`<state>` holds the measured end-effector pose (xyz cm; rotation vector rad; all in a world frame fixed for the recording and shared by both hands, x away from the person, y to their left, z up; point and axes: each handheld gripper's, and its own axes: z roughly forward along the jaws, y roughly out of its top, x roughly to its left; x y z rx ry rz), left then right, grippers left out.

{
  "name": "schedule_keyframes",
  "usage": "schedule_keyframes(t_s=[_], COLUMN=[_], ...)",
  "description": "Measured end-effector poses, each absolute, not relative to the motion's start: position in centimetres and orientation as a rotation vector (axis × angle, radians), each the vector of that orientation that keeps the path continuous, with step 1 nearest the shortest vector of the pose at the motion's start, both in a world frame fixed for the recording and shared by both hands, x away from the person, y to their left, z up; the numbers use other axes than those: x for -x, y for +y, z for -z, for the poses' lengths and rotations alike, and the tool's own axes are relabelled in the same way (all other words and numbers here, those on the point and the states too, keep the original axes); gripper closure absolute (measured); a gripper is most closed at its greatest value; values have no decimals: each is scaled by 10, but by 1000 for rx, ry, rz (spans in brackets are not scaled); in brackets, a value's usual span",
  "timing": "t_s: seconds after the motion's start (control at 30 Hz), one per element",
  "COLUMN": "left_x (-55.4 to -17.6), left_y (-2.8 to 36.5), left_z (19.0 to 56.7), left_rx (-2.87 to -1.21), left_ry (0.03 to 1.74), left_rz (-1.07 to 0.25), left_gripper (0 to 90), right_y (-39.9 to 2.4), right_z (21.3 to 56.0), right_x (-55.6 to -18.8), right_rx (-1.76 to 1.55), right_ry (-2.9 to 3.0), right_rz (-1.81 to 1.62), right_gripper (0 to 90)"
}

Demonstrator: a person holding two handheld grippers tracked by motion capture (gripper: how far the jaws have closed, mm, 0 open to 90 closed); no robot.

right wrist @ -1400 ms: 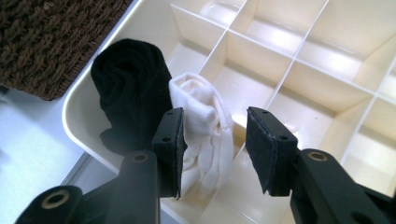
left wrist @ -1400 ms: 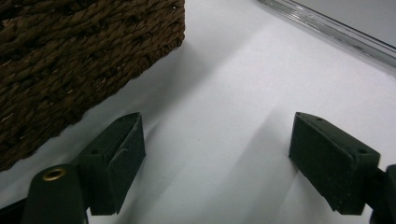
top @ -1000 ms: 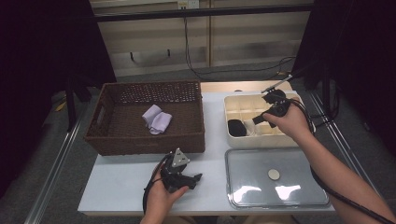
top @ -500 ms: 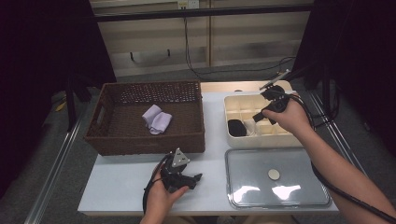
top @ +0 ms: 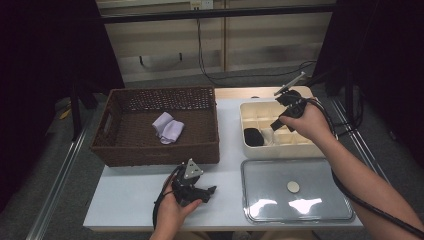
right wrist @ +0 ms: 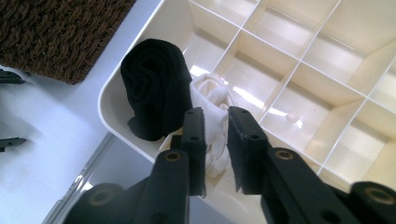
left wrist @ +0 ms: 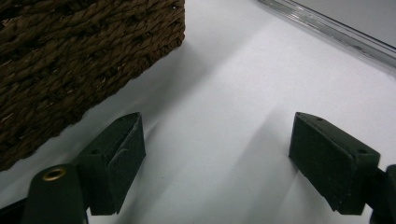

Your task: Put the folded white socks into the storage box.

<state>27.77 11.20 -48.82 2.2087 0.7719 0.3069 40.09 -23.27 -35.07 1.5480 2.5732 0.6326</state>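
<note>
Closing down over the white sock (right wrist: 212,116), the right claw (right wrist: 215,140) had just narrowed its jaws, which had stood wider a second before; in the right gripper view the two black jaws now stood close together with the pale bundle pinched between them. The sock sat in a near-corner compartment of the cream divided box (right wrist: 327,60), directly under the claw's tips, and a rolled black sock (right wrist: 154,88) lay in the next compartment, just beside the claw's left jaw and touching the white one. From the high view the right claw (top: 280,119) hovered over the box at much the same spot as before, so the change was in the jaws, not the hand. That read as a grasp just made, the sock likely ready to be lifted out, though how firmly the cloth was caught could not be told.

The left claw (left wrist: 219,154) stood wide and empty, low over the bare table (left wrist: 224,84), with the wicker basket (left wrist: 70,60) to its left and the clear lid (left wrist: 336,23) ahead of it. It had not moved in that time.
</note>
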Motion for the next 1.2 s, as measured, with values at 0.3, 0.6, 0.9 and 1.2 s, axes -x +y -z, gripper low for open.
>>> schedule_keyframes(t_s=[0.3,0.6,0.9,1.2], left_x=[-278,-278,-278,-278], left_y=[112,112,113,113], left_z=[488,488,488,488], left_rx=[-2211,-2207,-2222,-2222], left_ry=[770,775,762,763], left_rz=[-305,-298,-303,-305], left_gripper=[182,182,182,182], right_y=[-231,-232,-228,-230], right_z=[357,371,392,411], right_x=[-404,-407,-407,-409], right_rx=[-1548,-1576,-1581,-1590], right_ry=[2576,2570,2604,2611], right_rz=[-635,-649,-625,-609], right_gripper=[845,831,846,857])
